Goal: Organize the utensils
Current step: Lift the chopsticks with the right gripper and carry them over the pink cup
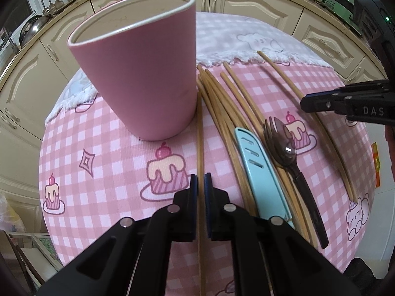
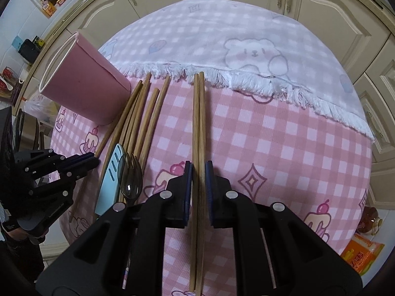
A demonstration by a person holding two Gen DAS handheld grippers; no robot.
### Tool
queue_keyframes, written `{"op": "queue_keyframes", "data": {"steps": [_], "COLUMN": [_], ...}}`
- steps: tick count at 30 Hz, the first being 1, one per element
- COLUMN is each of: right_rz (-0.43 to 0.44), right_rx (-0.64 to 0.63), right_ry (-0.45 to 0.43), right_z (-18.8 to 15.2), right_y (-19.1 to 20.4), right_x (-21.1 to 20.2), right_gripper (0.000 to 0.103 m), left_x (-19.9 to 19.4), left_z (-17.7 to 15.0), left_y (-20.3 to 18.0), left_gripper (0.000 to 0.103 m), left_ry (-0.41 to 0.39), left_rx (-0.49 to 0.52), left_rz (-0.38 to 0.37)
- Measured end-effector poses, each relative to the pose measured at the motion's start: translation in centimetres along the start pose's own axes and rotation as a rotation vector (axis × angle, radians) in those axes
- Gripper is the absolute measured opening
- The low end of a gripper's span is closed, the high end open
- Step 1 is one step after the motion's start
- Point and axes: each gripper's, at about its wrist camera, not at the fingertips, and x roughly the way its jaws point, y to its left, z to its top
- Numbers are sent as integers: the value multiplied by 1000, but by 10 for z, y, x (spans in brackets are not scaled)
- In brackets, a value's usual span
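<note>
The left tongs [image 1: 200, 185] are clenched on a single wooden chopstick [image 1: 199, 133], which runs straight up between the blue pads toward the base of the pink cup [image 1: 138, 74]. The far tip of that chopstick lies right at the cup's lower right edge; whether it touches the cup cannot be told. The cup stands upright on the pink checked tablecloth [image 1: 98, 148] that covers the counter, its mouth open and its inside showing nothing.

The right tongs [image 2: 198, 172] are clenched on a pair of chopsticks [image 2: 199, 113] held side by side, touching each other along their length. Their far ends reach the white fringe of a paler cloth with a bear print [image 2: 246, 49] that overlaps the far part of the pink one.

Between the two tongs lies the rest of the cutlery on the tablecloth. A loose bundle of chopsticks [image 1: 222, 103] fans out just right of the cup, some crossing one another. A light blue knife sheath with slots [image 1: 259, 172] lies over the near part of that bundle. Just beside it, on the right, a dark translucent spoon [image 1: 287, 148] and a fork [image 1: 269, 128] of the same plastic lie stacked, with one black handle running toward the camera.

Cream cabinet doors [image 1: 246, 2] curve round behind the counter.
</note>
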Motion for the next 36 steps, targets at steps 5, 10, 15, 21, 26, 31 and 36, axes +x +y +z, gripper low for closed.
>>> {"op": "queue_keyframes", "data": {"steps": [5, 10, 15, 21, 26, 31, 36], "right_rz": [-7, -6, -97, -164, -226, -146, -37], "right_rx": [-12, -8, -46, -87, -161, -107, -20], "right_ry": [28, -15, 12, 20, 20, -54, -182], "right_z": [-3, -5, -4, -7, -4, -8, -11], "right_y": [-6, -4, -5, 5, 26, 19, 5], "right_x": [2, -6, -3, 5, 15, 0, -35], "right_gripper": [32, 51, 35, 29, 7, 5, 5], "left_x": [1, 2, 2, 3, 4, -6, -38], "left_z": [2, 3, 2, 2, 4, -1, -9], "left_y": [-1, 0, -1, 0, -3, -4, -2], "left_gripper": [7, 7, 7, 7, 6, 5, 5], "left_ry": [4, 7, 3, 0, -9, -55, -158], "left_rx": [0, 7, 16, 18, 42, 31, 4], "left_rz": [0, 1, 3, -3, 8, 8, -18]}}
